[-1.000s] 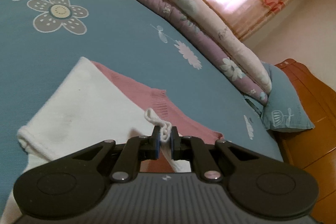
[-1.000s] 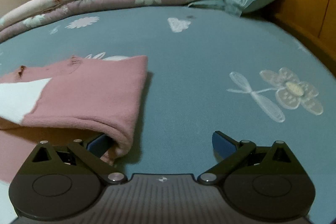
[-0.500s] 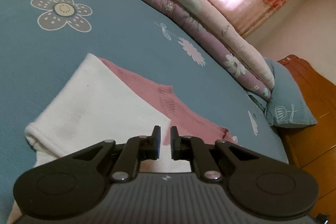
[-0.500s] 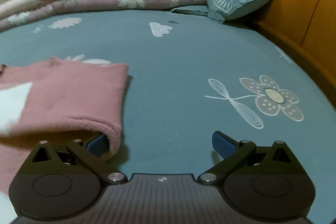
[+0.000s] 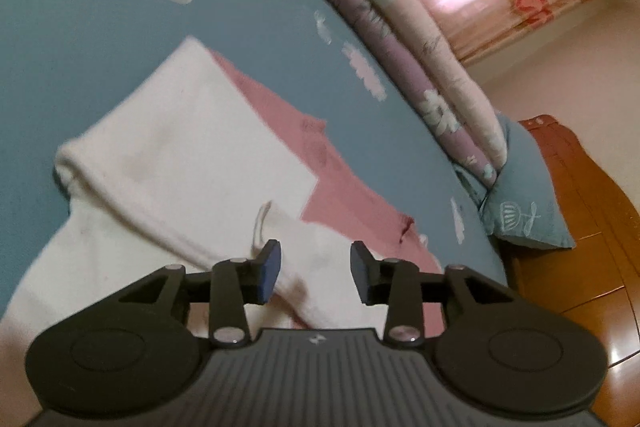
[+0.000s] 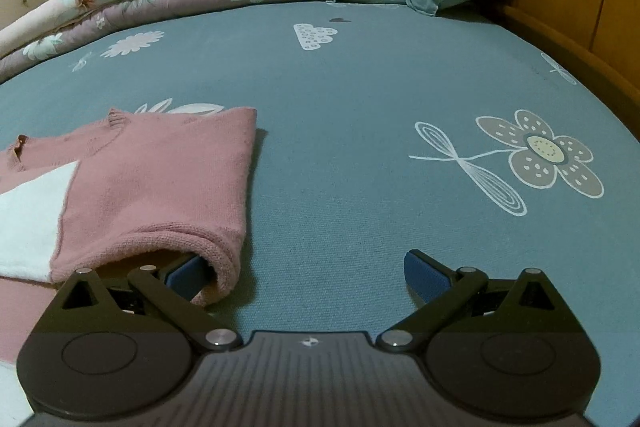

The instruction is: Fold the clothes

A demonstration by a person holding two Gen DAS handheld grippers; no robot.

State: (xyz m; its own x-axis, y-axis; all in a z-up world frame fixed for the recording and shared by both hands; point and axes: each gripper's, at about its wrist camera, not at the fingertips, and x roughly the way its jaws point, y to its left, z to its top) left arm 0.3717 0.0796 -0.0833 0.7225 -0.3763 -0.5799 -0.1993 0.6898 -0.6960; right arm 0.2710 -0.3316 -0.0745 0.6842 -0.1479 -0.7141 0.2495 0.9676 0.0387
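On the teal floral bedsheet (image 6: 360,107), the pink-and-white sweater (image 5: 192,147) lies half folded. The left gripper (image 5: 315,273), jaws just parted and empty, hovers over its white cuff (image 5: 296,251); the right gripper (image 6: 300,271), spread wide, flanks the pink fold's edge.

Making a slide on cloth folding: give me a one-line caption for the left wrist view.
Left gripper hovers open above a pink-and-white sweater on a blue bedsheet.
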